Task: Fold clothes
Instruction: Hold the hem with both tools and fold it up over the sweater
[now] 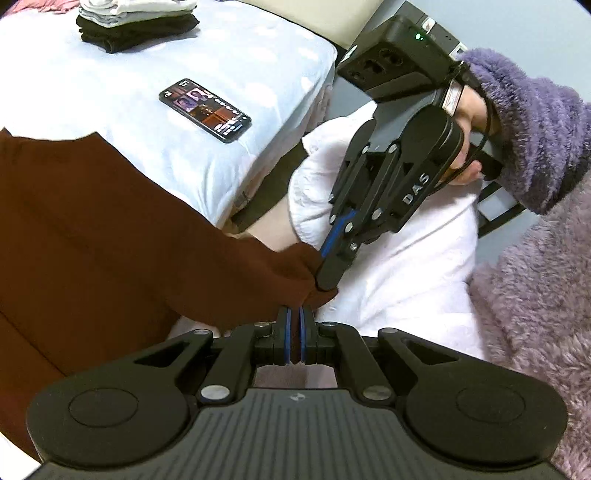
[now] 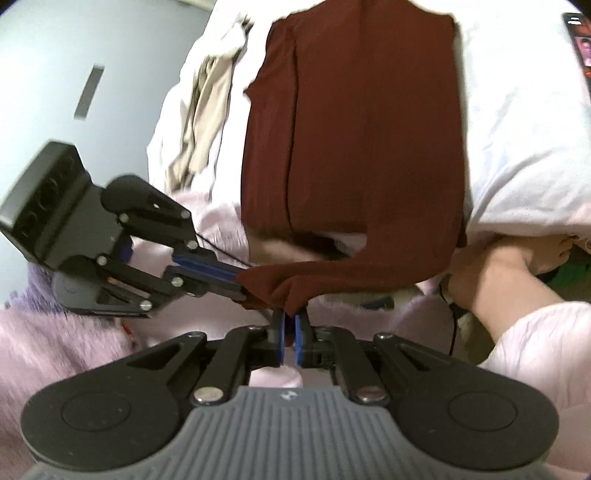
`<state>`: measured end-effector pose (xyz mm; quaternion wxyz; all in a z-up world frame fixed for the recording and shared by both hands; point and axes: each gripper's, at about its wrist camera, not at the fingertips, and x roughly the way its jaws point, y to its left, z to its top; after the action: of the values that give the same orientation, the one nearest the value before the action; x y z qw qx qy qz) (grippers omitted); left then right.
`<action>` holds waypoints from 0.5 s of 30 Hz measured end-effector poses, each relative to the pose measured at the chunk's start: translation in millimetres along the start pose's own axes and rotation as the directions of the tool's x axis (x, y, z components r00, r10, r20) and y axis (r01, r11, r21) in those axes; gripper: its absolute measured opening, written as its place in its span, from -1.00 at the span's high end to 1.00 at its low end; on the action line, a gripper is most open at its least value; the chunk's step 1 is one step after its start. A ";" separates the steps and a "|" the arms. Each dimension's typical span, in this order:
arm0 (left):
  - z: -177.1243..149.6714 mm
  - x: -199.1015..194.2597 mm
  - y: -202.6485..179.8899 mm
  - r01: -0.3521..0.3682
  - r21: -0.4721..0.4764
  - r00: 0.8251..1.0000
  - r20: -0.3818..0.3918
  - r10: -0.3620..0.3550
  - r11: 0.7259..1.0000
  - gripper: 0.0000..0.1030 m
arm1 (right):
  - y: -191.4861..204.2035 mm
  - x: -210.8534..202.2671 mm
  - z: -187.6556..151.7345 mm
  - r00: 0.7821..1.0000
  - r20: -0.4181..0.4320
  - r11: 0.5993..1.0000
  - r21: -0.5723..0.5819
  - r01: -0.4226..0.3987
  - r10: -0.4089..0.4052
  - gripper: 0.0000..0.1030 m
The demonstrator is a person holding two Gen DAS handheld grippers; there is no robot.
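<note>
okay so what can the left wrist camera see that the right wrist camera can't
Only the left wrist view shows the stack of folded clothes at the bed's far end and the whole phone. Only the right wrist view shows the beige garment crumpled beside the maroon garment. Both show the left gripper and right gripper shut on that maroon garment, close together, and the white bedding.

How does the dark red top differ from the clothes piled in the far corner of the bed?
The dark red top lies spread long, one end pinched in both claws; the pile sits folded and untouched. The top is a single colour; the pile stacks white over black. Both rest on the pale bed.
</note>
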<state>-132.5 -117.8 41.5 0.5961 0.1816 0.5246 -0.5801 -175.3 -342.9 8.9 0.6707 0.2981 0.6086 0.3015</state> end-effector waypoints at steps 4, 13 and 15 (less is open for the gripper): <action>9.0 -2.6 22.1 -0.011 -0.017 1.000 -0.019 0.011 1.000 0.95 | -7.7 -6.8 21.6 0.997 0.076 0.999 0.028 0.021 -0.023 0.87; 44.2 5.2 99.3 -0.043 -0.087 0.999 -0.026 0.041 0.995 0.95 | -38.0 4.4 85.7 0.987 0.140 0.996 0.065 0.065 -0.074 0.87; 51.0 11.2 118.0 -0.038 -0.120 0.999 -0.027 0.035 0.992 0.95 | -47.7 10.4 96.4 0.986 0.140 0.994 0.081 0.075 -0.086 0.87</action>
<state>-9.7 -134.7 5.5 0.6100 0.1621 0.5624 -0.5342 -76.5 -368.6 -26.4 0.7127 0.3194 0.5811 0.2289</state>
